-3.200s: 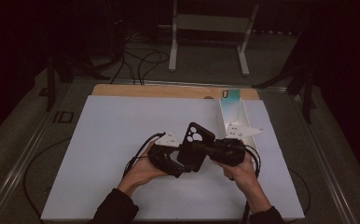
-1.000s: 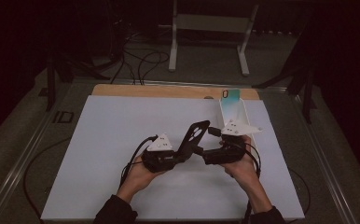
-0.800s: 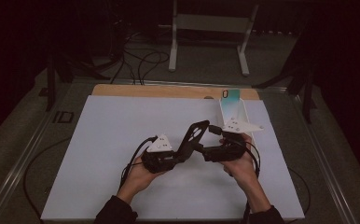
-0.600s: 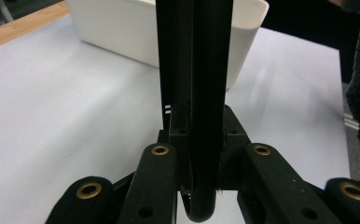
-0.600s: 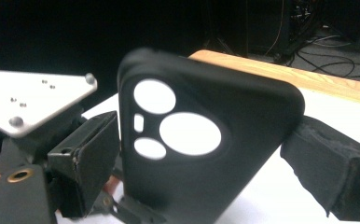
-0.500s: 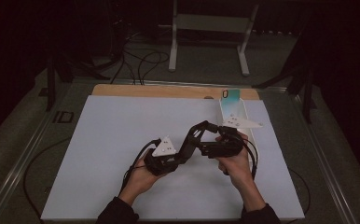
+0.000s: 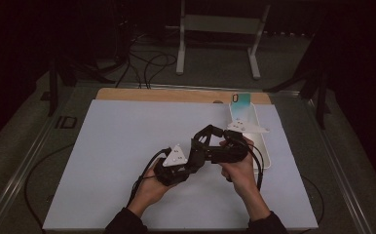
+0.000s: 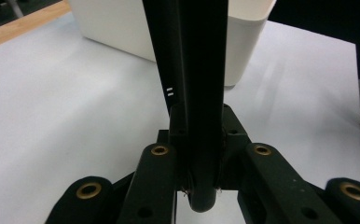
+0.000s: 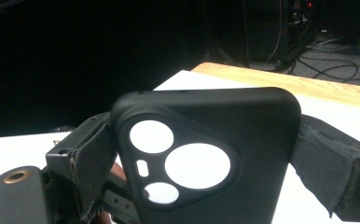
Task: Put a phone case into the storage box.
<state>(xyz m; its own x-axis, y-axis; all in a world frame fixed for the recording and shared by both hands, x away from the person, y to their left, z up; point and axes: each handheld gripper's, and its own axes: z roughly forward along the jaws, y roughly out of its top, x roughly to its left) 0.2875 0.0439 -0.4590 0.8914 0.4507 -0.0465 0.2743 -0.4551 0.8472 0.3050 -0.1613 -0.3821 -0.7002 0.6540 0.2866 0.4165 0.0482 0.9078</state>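
Note:
A black phone case [image 7: 206, 132] with round camera cut-outs is held above the white mat [image 7: 127, 146] between both hands. My left gripper [image 7: 191, 153] comes in from the lower left and is shut on it; in the left gripper view the case [image 8: 201, 93] stands edge-on between the jaws. From the right, my right gripper [image 7: 220, 146] grips the same case. In the right gripper view the case [image 9: 206, 154] faces the camera, with padded fingers [image 9: 82, 163] pressing on both of its long sides.
A long white bin [image 7: 263, 146] lies just right of the hands, and its wall [image 8: 122, 28] shows in the left gripper view. A teal phone-shaped thing [image 7: 241, 99] sits at its far end. A wooden strip [image 7: 176, 95] edges the mat's far side.
The case, earlier face-up toward the high camera, has turned edge-on and sunk lower between the grippers. Both hands have drawn slightly closer together and stayed mid-right on the mat.

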